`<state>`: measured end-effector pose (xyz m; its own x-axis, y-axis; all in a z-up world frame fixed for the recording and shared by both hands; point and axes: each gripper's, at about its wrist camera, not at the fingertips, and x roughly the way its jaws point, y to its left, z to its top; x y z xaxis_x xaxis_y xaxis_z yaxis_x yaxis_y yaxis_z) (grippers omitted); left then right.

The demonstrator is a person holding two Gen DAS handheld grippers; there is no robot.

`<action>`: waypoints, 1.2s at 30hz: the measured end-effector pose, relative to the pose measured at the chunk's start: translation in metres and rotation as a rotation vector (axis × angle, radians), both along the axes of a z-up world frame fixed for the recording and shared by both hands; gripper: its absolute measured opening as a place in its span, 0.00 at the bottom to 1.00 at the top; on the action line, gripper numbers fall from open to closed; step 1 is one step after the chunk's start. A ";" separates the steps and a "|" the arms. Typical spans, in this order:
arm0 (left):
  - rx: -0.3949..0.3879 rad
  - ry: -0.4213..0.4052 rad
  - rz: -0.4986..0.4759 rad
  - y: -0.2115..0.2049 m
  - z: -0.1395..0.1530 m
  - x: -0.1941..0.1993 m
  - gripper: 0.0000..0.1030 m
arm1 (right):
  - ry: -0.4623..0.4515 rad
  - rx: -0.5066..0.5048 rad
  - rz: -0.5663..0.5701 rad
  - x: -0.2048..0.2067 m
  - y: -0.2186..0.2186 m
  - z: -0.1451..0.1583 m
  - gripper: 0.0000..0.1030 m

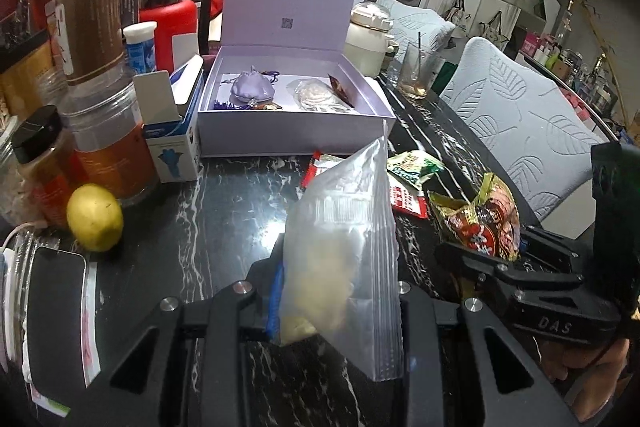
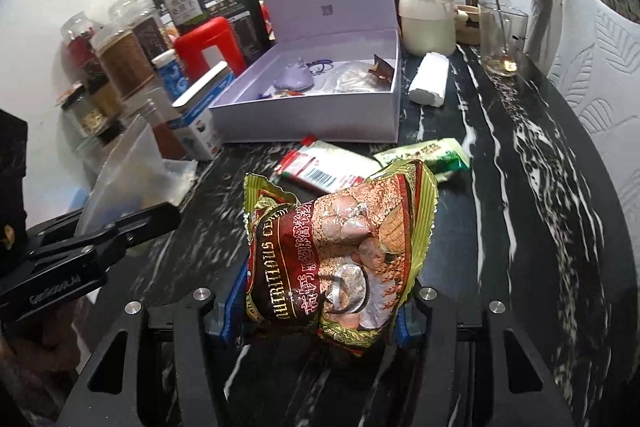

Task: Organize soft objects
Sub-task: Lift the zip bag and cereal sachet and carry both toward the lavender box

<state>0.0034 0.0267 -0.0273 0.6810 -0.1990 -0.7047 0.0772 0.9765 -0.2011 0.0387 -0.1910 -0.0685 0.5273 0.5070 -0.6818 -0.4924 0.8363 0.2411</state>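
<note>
Left gripper [image 1: 336,311]: clamped on clear zip bag [image 1: 344,247], lower centre, raised off the marble table [image 1: 200,211].
Right gripper [image 2: 320,311]: pinching crumpled cereal packet [image 2: 336,251], lower centre.
Lavender box [image 1: 288,123]: upper centre, lid up, likely the destination.
Loose sachets [image 2: 320,173]: below the box, not yet collected.

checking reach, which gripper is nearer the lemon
Left. The left gripper, shut on the clear zip bag, sits just beside the lemon; the right gripper is farther off across the bag.
</note>
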 end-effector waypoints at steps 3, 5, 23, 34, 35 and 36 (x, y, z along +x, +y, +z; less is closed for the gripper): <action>0.010 -0.016 -0.012 -0.004 0.007 -0.005 0.29 | -0.003 0.011 0.004 -0.013 -0.002 0.004 0.54; 0.016 -0.028 -0.018 -0.006 0.012 -0.008 0.29 | -0.008 0.017 0.010 -0.022 -0.003 0.008 0.54; 0.035 -0.204 -0.059 -0.009 0.077 0.002 0.29 | -0.151 0.109 0.102 -0.035 0.007 0.078 0.54; 0.052 -0.324 -0.063 -0.003 0.121 0.048 0.29 | -0.235 0.139 0.124 0.002 0.014 0.124 0.54; 0.051 -0.335 -0.060 -0.001 0.125 0.053 0.29 | -0.239 0.142 0.125 0.007 0.015 0.128 0.54; 0.051 -0.346 -0.060 0.000 0.130 0.058 0.29 | -0.244 0.145 0.127 0.012 0.016 0.132 0.54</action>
<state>0.0617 0.0270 0.1026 0.8695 -0.2163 -0.4440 0.1896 0.9763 -0.1043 0.0508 -0.1752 0.0636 0.5929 0.6621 -0.4583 -0.6487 0.7300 0.2153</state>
